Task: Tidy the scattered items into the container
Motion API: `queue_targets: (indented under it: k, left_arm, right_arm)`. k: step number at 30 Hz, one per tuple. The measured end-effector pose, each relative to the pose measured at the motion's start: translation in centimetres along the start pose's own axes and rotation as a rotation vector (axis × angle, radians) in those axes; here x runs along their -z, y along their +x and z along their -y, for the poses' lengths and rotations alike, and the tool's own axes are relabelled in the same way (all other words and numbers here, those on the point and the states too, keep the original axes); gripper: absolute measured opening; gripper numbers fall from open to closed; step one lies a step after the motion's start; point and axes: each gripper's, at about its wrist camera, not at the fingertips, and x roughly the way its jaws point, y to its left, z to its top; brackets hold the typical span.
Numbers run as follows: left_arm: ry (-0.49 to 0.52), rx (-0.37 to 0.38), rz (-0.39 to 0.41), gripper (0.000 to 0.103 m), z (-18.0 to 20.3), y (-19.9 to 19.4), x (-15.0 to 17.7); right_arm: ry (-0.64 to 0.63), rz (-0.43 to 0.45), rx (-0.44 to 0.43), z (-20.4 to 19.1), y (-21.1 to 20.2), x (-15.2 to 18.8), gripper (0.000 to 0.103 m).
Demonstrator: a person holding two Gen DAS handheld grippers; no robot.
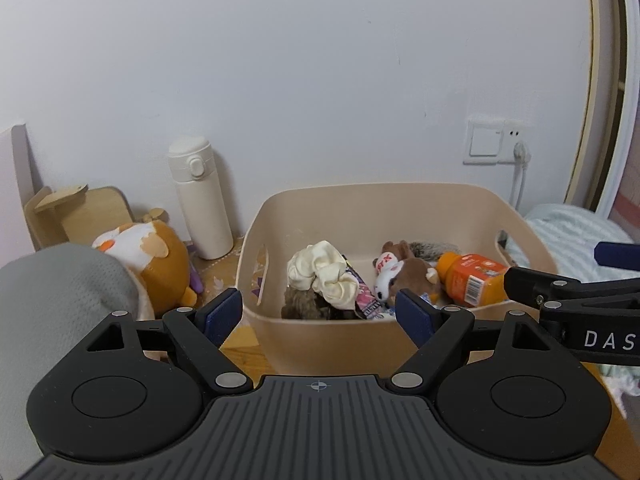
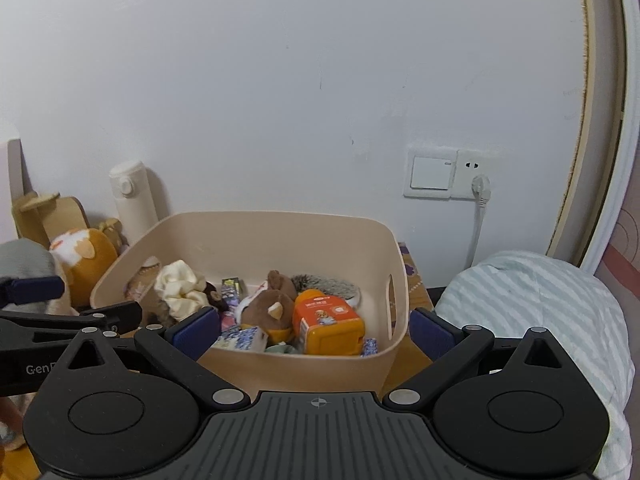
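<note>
Both grippers spread, empty — left gripper (image 1: pixel 319 307) and right gripper (image 2: pixel 315 330) crowd the beige bin's (image 2: pixel 280 228) near wall; risk: collision, shoving it.

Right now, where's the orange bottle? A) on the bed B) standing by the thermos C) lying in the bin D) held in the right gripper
C: the orange bottle lies on its side inside the bin beside the plush toys; the right gripper is open and empty.
</note>
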Motion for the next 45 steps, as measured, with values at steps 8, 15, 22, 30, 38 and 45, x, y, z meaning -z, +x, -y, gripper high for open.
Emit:
queue_targets:
  k: [8,15,22,30,38,45]
  left_arm:
    - [-0.006,0.011,0.049,0.085,-0.2,-4.4,1.3]
    - [-0.011,0.03,0.083,0.085,-0.3,-8.4,2.4]
    - [-0.024,0.057,0.104,0.085,-0.5,-12.2,4.2]
    - [-0.007,0.027,0.128,0.085,-0.1,-16.6,6.8]
    - [0.0,0.029,0.146,0.085,0.5,-20.1,9.6]
    - [-0.012,0.031,0.154,0.085,1.3,-22.7,12.3]
  right_arm:
    - [0.0,0.052,0.001,-0.9,-4.2,1.2,0.103]
    - [-0.005,0.098,-0.012,-1.4,-8.3,2.1,0.103]
    - [-0.001,0.156,-0.026,-1.8,-12.5,3.5,0.103]
    - [0.004,0.215,-0.041,-2.7,-17.4,6.5,0.103]
    - [0.05,0.211,-0.092,-2.4,-21.0,9.3,0.103]
    - [0.053,0.227,-0.095,-2.3,-23.9,11.4,0.103]
